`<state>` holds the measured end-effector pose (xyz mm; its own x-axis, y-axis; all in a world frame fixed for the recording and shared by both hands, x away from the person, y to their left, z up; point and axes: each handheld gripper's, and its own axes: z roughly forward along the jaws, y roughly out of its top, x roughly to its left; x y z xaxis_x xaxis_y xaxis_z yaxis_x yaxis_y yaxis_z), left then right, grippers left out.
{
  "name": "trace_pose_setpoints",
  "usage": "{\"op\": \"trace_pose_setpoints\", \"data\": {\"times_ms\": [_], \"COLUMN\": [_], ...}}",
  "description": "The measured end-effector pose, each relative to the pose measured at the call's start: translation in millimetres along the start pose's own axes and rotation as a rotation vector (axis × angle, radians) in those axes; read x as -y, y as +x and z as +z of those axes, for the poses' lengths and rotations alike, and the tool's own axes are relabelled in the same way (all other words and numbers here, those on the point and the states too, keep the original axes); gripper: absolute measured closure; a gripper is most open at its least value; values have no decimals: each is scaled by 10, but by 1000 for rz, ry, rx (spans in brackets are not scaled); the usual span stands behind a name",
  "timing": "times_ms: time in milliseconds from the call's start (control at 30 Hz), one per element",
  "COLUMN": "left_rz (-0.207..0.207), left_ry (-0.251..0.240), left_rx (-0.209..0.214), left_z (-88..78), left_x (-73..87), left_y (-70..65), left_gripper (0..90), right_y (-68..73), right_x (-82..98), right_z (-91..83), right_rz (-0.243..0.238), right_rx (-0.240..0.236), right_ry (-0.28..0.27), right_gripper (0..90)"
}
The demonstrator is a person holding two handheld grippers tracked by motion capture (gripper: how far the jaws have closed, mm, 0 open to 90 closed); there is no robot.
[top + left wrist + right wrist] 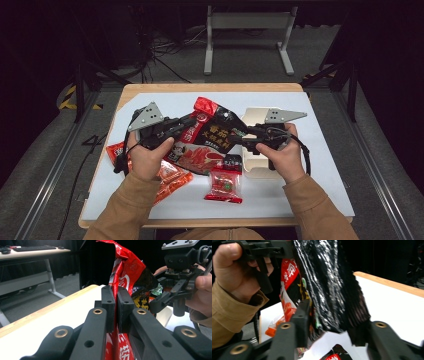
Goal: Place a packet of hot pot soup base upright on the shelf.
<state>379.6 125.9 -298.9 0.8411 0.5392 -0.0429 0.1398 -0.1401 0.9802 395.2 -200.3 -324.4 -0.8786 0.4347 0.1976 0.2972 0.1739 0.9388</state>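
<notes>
A large red and black snack bag (210,137) hangs above the table between my two grippers. My left gripper (192,120) is shut on the bag's red edge; in the left gripper view its pads (110,307) pinch the foil (127,272) flat. From the right, my right gripper (237,132) holds the opposite side. In the right gripper view the bag's black crinkled side (329,285) fills the gap between the jaws of my right gripper (330,322), and both pads touch it. The right gripper (160,302) also shows in the left gripper view, against the bag.
A small red packet (224,185) lies near the front edge. Orange-red packets (170,177) lie under the left forearm. A cream tray (260,165) sits beneath the right hand. The white mat (320,165) covers the wooden table; a metal table frame (247,30) stands beyond.
</notes>
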Motion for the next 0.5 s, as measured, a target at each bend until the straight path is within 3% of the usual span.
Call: {"op": "trace_pose_setpoints", "data": {"times_ms": [100,500], "left_rz": [1,12], "left_ry": [-3,-5], "left_rx": [6,18], "left_z": [-2,-1], "left_x": [0,-5], "left_y": [5,1], "left_gripper": [862,847], "right_y": [1,25], "right_x": [-18,-124], "right_z": [-11,-90], "right_rz": [5,4], "right_rx": [-5,30], "right_ry": [0,-24], "right_gripper": [719,761]}}
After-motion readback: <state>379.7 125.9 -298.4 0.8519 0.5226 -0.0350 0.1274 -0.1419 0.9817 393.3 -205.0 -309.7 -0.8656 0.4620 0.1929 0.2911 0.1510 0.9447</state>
